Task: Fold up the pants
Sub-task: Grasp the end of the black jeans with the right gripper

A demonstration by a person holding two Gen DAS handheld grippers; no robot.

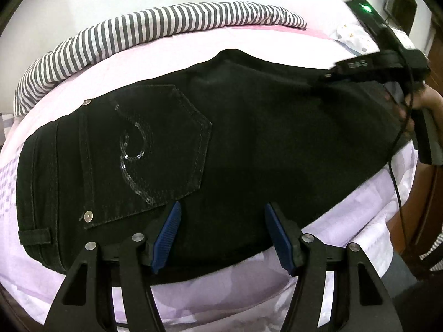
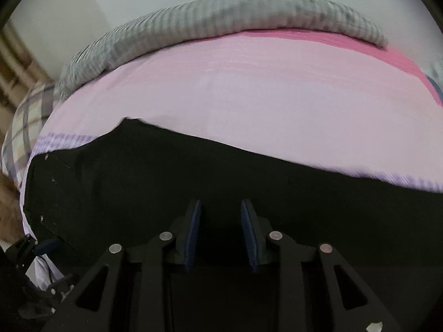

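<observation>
Black jeans (image 1: 235, 138) lie flat across the pink bedsheet (image 1: 193, 47), waistband at the left, a sequined back pocket (image 1: 155, 149) facing up. My left gripper (image 1: 221, 210) is open and empty, its blue pads just above the jeans' near edge. The right gripper's body (image 1: 387, 63) shows at the far right over the leg end, held by a hand. In the right wrist view the jeans (image 2: 193, 171) fill the lower half, and my right gripper (image 2: 220, 207) is open, low over the dark cloth. The view is blurred.
A grey-and-white striped pillow (image 1: 155, 25) lies along the bed's far edge, also in the right wrist view (image 2: 221, 19). A checked pillow (image 2: 25, 127) is at the left. A cable (image 1: 396, 171) hangs at the right, by wooden furniture (image 1: 432, 182).
</observation>
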